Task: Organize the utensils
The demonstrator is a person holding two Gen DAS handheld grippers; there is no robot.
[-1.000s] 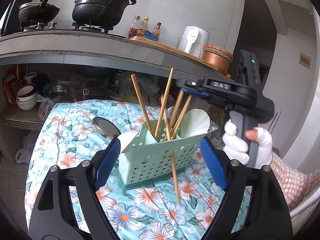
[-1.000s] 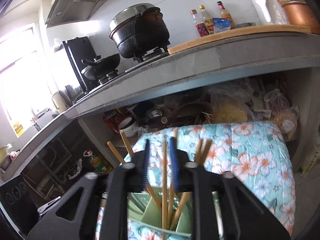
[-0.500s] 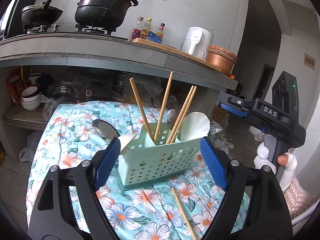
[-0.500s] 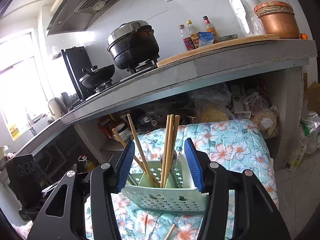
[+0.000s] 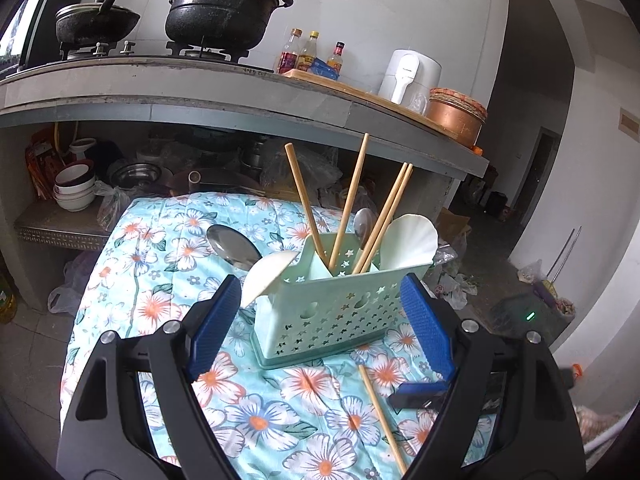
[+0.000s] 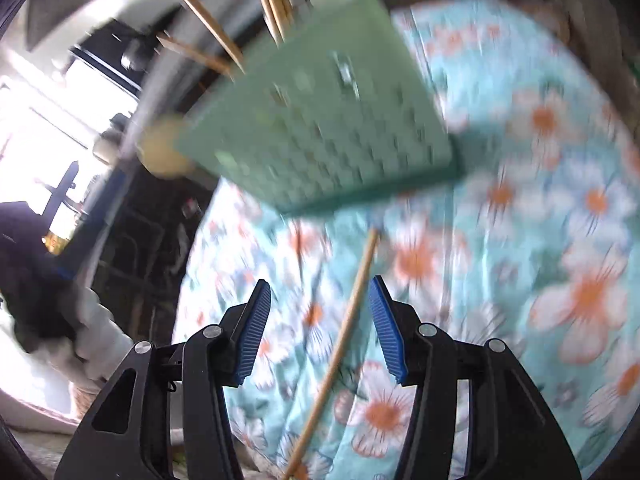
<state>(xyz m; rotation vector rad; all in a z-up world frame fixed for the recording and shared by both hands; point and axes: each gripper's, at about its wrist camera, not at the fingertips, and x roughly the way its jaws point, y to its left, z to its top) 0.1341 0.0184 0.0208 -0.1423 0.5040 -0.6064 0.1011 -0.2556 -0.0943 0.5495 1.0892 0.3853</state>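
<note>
Right claw, spread and just narrowing, straddles the loose chopstick before the green caddy; misaligned closure risks rolling it. Left claw spread, empty.

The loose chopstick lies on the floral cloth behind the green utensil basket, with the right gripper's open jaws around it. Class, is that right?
Not quite: the loose chopstick lies in front of the green utensil basket, not behind, as the left wrist view shows. It does rest on the floral cloth, between the right gripper's open jaws.
</note>
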